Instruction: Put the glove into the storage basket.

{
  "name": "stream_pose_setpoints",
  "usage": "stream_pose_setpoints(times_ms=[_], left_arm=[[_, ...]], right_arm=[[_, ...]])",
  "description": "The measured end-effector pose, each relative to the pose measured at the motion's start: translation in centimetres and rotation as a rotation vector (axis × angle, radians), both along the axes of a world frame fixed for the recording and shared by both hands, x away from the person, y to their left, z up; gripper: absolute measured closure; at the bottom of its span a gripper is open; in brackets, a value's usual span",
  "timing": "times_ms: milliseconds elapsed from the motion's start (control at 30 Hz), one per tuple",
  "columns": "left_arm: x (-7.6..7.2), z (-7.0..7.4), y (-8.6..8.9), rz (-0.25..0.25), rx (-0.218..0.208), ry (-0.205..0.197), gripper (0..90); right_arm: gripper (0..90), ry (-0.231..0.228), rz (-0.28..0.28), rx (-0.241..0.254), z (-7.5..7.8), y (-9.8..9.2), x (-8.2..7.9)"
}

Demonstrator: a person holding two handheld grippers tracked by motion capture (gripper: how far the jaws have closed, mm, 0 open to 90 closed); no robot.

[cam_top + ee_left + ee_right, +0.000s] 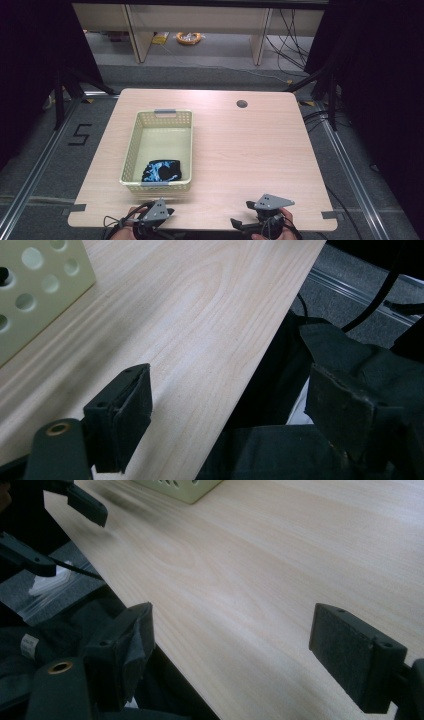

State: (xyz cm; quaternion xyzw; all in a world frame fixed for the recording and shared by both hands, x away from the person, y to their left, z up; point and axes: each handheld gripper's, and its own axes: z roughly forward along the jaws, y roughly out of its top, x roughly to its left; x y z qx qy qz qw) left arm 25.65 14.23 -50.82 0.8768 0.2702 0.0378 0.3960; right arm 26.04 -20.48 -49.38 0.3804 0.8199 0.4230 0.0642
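A cream perforated basket [131,150] stands on the left half of the wooden table [250,155]. A black and blue folded cloth [161,170] lies at its near end. My left gripper [167,212] hovers at the table's near edge, just in front of the basket. It is open with nothing between its jaws [230,390], and a corner of the basket [30,290] is at the upper left. My right gripper [242,212] is held at the near edge right of centre, open and empty [232,625]. It faces the basket [185,490] and the left gripper [85,505].
A round cable hole [242,104] sits near the table's far edge. The table's right half is bare wood. Dark clothing [310,390] hangs below the near edge. On the floor beyond the table are shelving legs, cables and a yellow reel [188,37].
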Motion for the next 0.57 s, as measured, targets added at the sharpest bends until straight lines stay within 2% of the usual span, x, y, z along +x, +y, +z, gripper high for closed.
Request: stream_pose_setpoints(times_ms=[33, 133, 167, 233, 300, 333, 367, 433, 567], left_arm=[[0.06, -0.01, 0.02, -0.003, 0.012, -0.010, 18.5], [-0.02, 0.06, 0.02, -0.001, 0.008, -0.012, 18.5], [-0.02, 0.07, 0.02, -0.001, 0.006, -0.011, 18.5], [0.00, 0.04, 0.01, -0.002, 0.001, -0.003, 18.5], [0.06, 0.00, 0.03, -0.003, 0.007, -0.008, 18.5], [-0.02, 0.02, 0.00, 0.000, -0.004, 0.000, 18.5], [0.09, 0.01, 0.06, -0.006, 0.012, -0.006, 18.5], [-0.01, 0.01, -0.01, 0.000, -0.004, 0.000, 18.5], [0.26, 0.17, 0.21, -0.014, 0.016, -0.025, 18.4]], right_arm=[[19.2, 0.012, -0.001, 0.001, -0.20, 0.18, -0.04], [19.2, 0.018, -0.003, -0.011, -0.18, 0.25, -0.27], [19.2, 0.006, 0.016, -0.009, -0.31, 0.25, -0.11], [19.2, 0.010, 0.021, -0.017, -0.32, 0.28, -0.10], [19.2, 0.018, 0.012, -0.024, -0.33, 0.34, -0.17], [19.2, 0.020, 0.008, -0.029, -0.33, 0.35, -0.20], [19.2, 0.009, 0.005, -0.042, -0.31, 0.32, -0.19], [19.2, 0.014, 0.011, -0.040, -0.32, 0.33, -0.20], [19.2, -0.005, 0.020, -0.051, -0.40, 0.21, 0.00]])
